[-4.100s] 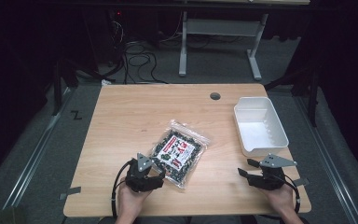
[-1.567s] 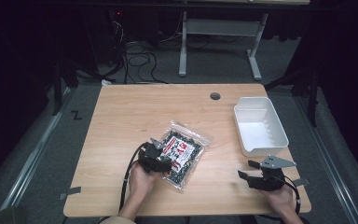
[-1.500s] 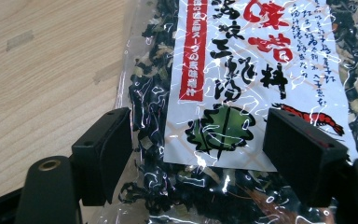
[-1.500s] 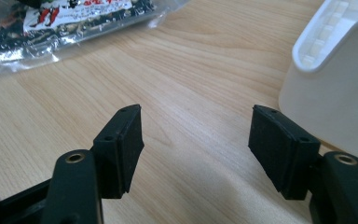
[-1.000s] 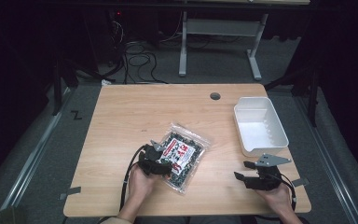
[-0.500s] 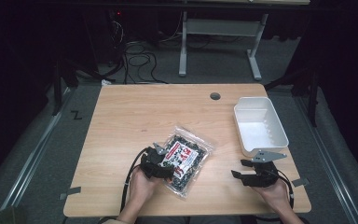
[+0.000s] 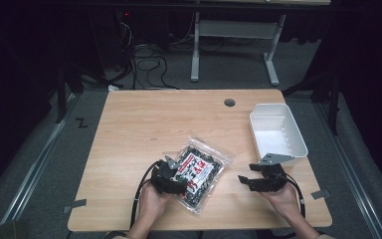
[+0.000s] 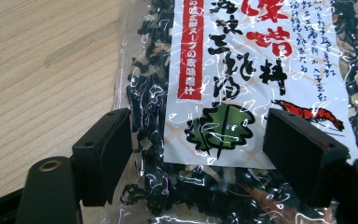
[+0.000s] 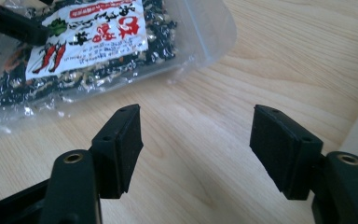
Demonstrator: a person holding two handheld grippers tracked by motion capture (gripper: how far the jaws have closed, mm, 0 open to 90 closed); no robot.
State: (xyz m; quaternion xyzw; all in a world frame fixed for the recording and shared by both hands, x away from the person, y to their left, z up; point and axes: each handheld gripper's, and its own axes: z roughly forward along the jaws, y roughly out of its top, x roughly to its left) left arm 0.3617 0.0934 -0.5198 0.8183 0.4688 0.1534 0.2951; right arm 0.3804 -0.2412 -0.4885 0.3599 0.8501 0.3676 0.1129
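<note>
Lying flat near the front edge of the table (image 7: 129,129), a clear bag of dried seaweed mix (image 7: 201,172) with a white and red printed label sat a little right of the table's middle. The left gripper (image 7: 171,179) was at the bag's near left corner, its jaws spread to either side of the packet's lower end; in the left gripper view the bag (image 8: 242,93) lay between the pads, though whether they pressed on it I could not tell. The right gripper (image 7: 251,181) hung over bare wood well to the right of the bag, jaws wide apart and just opened further, with nothing between them. A white plastic bin (image 7: 277,134) stood at the table's right edge, just beyond that gripper. The tabletop was pale wood grain with a round cable hole (image 7: 229,102) near its far edge. Grey carpet (image 7: 40,159) lay around it, with tape marks; dark cables (image 7: 149,55) and a desk frame (image 7: 234,35) stood behind in a dim room.
</note>
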